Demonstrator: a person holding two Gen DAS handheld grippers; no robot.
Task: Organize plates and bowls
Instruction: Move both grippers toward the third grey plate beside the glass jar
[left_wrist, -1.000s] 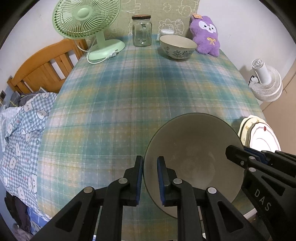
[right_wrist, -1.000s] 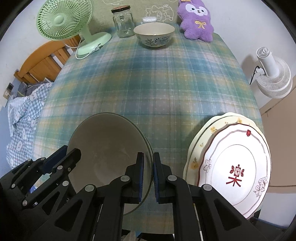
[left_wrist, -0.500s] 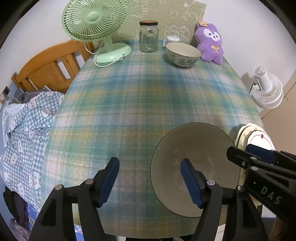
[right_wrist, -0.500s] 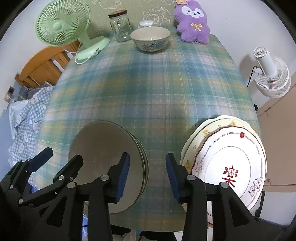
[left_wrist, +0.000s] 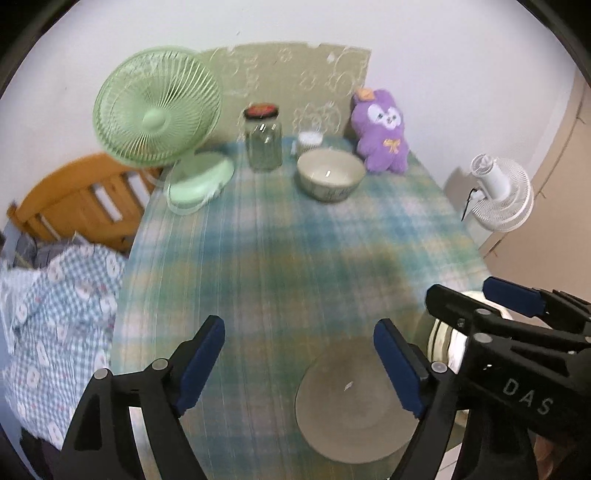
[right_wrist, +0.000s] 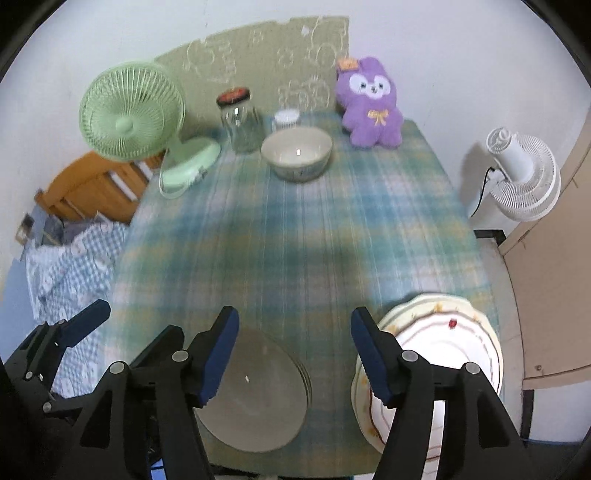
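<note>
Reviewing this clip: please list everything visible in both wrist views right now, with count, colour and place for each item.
grey plates: a short stack, exact count unclear, near table edge, below the grippers
patterned plates: at least two, cream and white with red marks, near right edge
bowl: one, cream with a dark pattern outside, far end
glass jar: one, clear with dark lid, far end
small white container: one, behind the bowl
plush toy: one, purple, far right corner
desk fan: one, pale green, far left corner
tablecloth: one, green-blue plaid, covers the table
white fan: one, beside the table on the right
wooden chair: one, orange-brown, left
checked cloth: one, blue-white, left
left gripper: black, blue pads, opening, nothing between them
right gripper: same, opening, nothing between them
</note>
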